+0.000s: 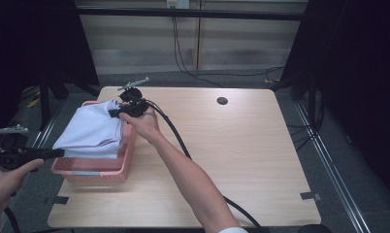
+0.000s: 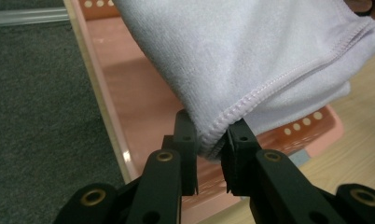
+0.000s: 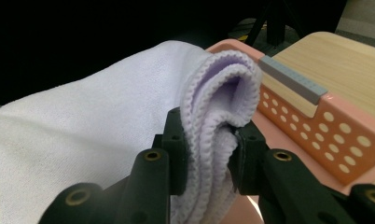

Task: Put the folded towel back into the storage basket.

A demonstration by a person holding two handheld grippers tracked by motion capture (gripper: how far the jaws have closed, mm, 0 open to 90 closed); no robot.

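Observation:
A folded pale lilac towel hangs stretched over a pink perforated basket at the table's left edge. My left gripper is shut on the towel's near left corner; in the left gripper view the hemmed corner is pinched between the black jaws of the left gripper. My right gripper is shut on the far right corner, and the right gripper view has the folded layers squeezed between the pads of the right gripper. The towel sits just above the basket's opening.
The wooden table spreads out to the right of the basket, with a round cable hole near its far edge. A black cable trails along the right forearm. Grey floor lies left of the basket.

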